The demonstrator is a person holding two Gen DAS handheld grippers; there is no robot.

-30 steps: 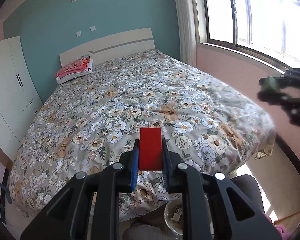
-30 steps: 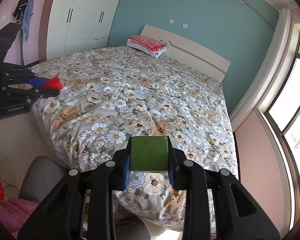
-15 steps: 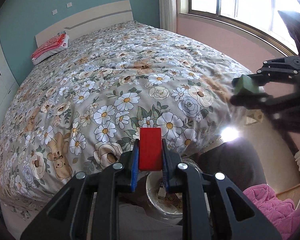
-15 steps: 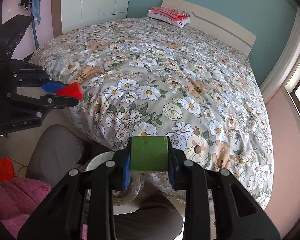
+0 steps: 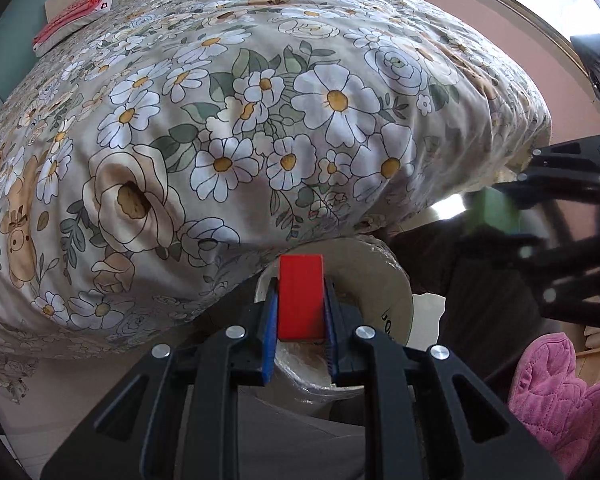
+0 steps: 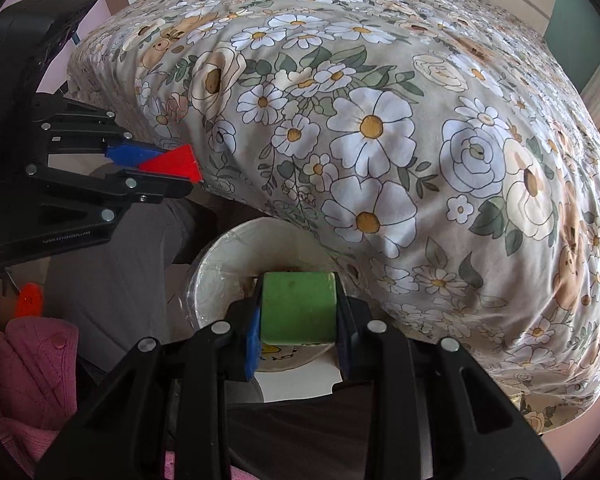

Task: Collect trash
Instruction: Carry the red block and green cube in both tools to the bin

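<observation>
My left gripper [image 5: 301, 280] is shut on a red block [image 5: 301, 300] and holds it over the rim of a white, plastic-lined trash bin [image 5: 388, 280] at the foot of the bed. My right gripper [image 6: 298, 300] is shut on a green block [image 6: 298, 306] above the same bin [image 6: 224, 264]. The left gripper with the red wedge-shaped block [image 6: 172, 164] shows at the left of the right wrist view. The right gripper with the green block [image 5: 494, 208] shows blurred at the right of the left wrist view.
A bed with a floral cover [image 5: 260, 100] fills the upper part of both views and overhangs the bin. The person's grey trousers [image 6: 120, 272] and pink slippers [image 5: 556, 392] flank the bin. A folded red cloth [image 5: 76, 16] lies at the headboard.
Both grippers have dropped and tilted down from looking over the bed to the bed's foot, coming close above the bin. Each still holds its block.
</observation>
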